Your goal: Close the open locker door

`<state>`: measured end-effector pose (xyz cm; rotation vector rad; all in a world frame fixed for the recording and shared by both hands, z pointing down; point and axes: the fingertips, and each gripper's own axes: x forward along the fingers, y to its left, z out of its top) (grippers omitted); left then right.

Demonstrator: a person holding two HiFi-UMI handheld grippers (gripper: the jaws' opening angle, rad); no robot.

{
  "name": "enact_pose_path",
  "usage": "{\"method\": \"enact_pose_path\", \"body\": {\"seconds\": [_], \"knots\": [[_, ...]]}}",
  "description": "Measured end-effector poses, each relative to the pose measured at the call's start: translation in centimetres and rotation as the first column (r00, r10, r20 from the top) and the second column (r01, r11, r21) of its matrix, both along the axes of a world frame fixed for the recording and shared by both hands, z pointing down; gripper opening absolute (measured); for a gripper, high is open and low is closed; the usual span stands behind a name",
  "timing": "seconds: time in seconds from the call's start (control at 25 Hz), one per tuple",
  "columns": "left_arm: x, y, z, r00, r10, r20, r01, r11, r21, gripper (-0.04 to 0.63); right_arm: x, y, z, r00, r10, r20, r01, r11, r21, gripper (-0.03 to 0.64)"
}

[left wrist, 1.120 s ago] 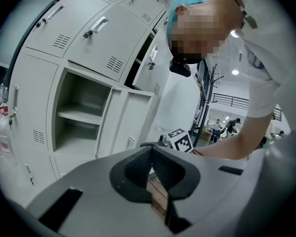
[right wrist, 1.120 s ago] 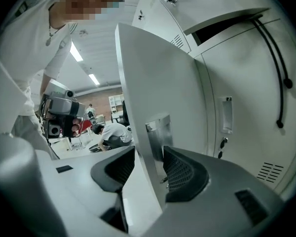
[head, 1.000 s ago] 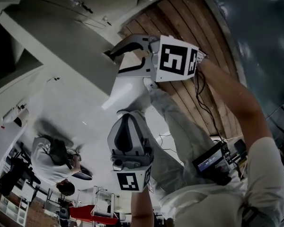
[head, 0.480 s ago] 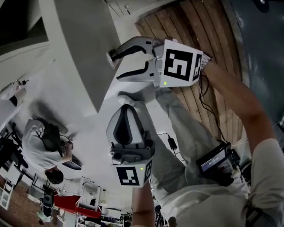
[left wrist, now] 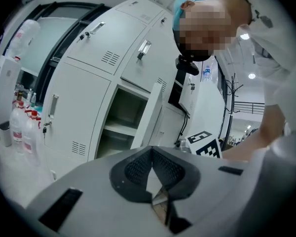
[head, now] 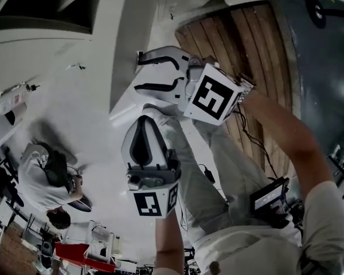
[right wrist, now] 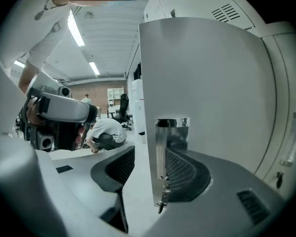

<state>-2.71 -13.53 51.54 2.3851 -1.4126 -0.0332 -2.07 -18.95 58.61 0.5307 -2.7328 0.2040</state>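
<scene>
My right gripper (right wrist: 153,158) has its jaws apart, and the free edge of the open locker door (right wrist: 207,83) stands between them. The door's chrome handle (right wrist: 164,149) and the small key (right wrist: 162,205) hanging below it sit in the gap too. My left-hand pad (right wrist: 119,168) is clear of the edge. I cannot tell whether the other pad touches the door's face.

In the head view the same gripper (head: 139,71) straddles the edge of the grey door (head: 126,50), with its marker cube (head: 212,97) toward my arm.

My left gripper (left wrist: 150,152) has its jaws together and nothing between them. In the head view it sits just below the right one, apart from the door and not touching it. From its own view I see the white locker bank (left wrist: 79,98). One compartment (left wrist: 119,125) gapes open, and the door stands out from it nearly edge-on.

Across the room a person (right wrist: 106,132) crouches on the floor.
</scene>
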Motion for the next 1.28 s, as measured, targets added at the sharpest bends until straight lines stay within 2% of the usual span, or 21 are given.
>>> {"method": "enact_pose_path", "body": {"seconds": [0.24, 0.48, 0.64, 0.8, 1.0, 1.28], "knots": [[-4.7, -2.6, 0.6, 0.999, 0.053, 0.003, -0.053, 0.999, 0.009, 0.008, -4.2, -3.9, -0.6, 0.986, 0.163, 0.025, -0.163, 0.986, 0.022, 0.183], [-9.1, -5.8, 0.1, 0.997, 0.081, 0.021, -0.082, 0.996, 0.045, 0.008, -6.7, -8.1, -0.8, 0.940, 0.337, 0.062, -0.339, 0.940, 0.038, 0.183], [-10.6, -7.0, -0.2, 0.996, 0.082, 0.029, -0.084, 0.994, 0.070, 0.008, -7.8, -10.0, -1.2, 0.918, 0.390, 0.071, -0.394, 0.918, 0.045, 0.183], [-10.9, -7.3, 1.2, 0.994, 0.110, 0.029, -0.111, 0.993, 0.038, 0.008, -8.4, -12.0, -0.8, 0.884, 0.462, 0.068, -0.465, 0.885, 0.033, 0.183], [-11.3, -7.6, 1.9, 0.995, 0.097, 0.016, -0.098, 0.995, 0.021, 0.008, -9.1, -14.4, -0.8, 0.842, 0.533, 0.076, -0.537, 0.842, 0.047, 0.183], [-12.5, -6.9, 2.1, 0.993, 0.116, 0.001, -0.116, 0.993, 0.011, 0.008, -9.6, -17.1, -1.0, 0.805, 0.588, 0.075, -0.591, 0.806, 0.031, 0.190]]}}
